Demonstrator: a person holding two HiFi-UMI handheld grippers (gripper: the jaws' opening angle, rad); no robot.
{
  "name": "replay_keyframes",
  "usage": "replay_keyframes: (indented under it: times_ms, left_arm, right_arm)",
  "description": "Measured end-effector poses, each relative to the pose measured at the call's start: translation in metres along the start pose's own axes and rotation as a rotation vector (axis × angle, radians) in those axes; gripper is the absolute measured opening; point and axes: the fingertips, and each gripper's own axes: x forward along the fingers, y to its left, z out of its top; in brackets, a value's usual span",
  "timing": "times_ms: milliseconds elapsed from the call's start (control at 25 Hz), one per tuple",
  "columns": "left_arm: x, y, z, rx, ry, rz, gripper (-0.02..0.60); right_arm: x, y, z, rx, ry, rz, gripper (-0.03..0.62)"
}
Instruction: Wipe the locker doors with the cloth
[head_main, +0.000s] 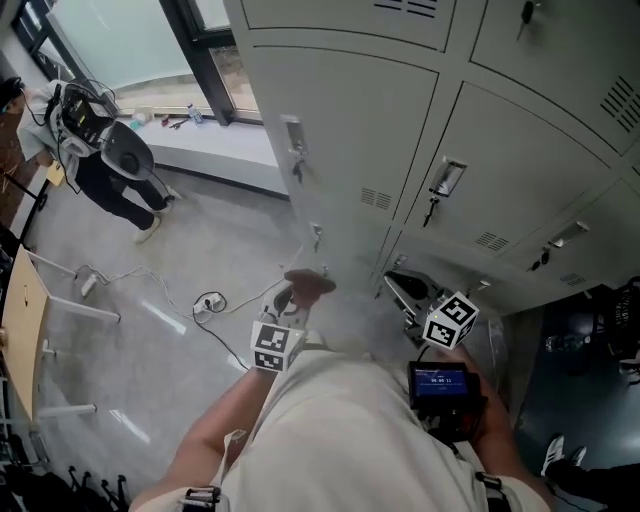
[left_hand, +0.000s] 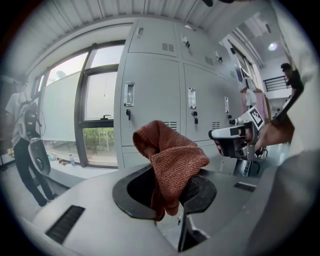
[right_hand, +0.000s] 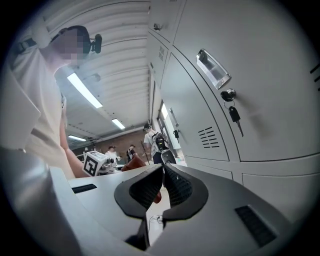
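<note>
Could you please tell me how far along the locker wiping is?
Done: the cloth is picked up, clamped in the left hand-held gripper. In hand: it is held up short of the locker doors, not touching them; the right hand-held gripper is shut and empty. Left: apparently all the wiping.

The grey plastic left gripper (left_hand: 172, 189) is held forward, its dark ribbed jaws clamped on a bunched rust-red woven cloth (left_hand: 170, 152) that rises above the jaw tips. Just beside it, on its right, the grey plastic right gripper (right_hand: 162, 184) points much the same way, jaws pressed almost together with nothing between them. The bare left forearm (head_main: 210, 435) and bare right forearm (head_main: 503, 440) reach forward from the pale-shirted torso (head_main: 350, 430), each behind its own gripper.
</note>
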Motion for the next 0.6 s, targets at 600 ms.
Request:
replay_keyframes:
  times_ms: [600]
  left_arm:
    - [-0.002,-0.015,0.002,-0.033,0.001,0.024,0.079]
  right_arm:
    - [-0.010,0.007,0.005,-0.006,-0.012,0.036,0.023]
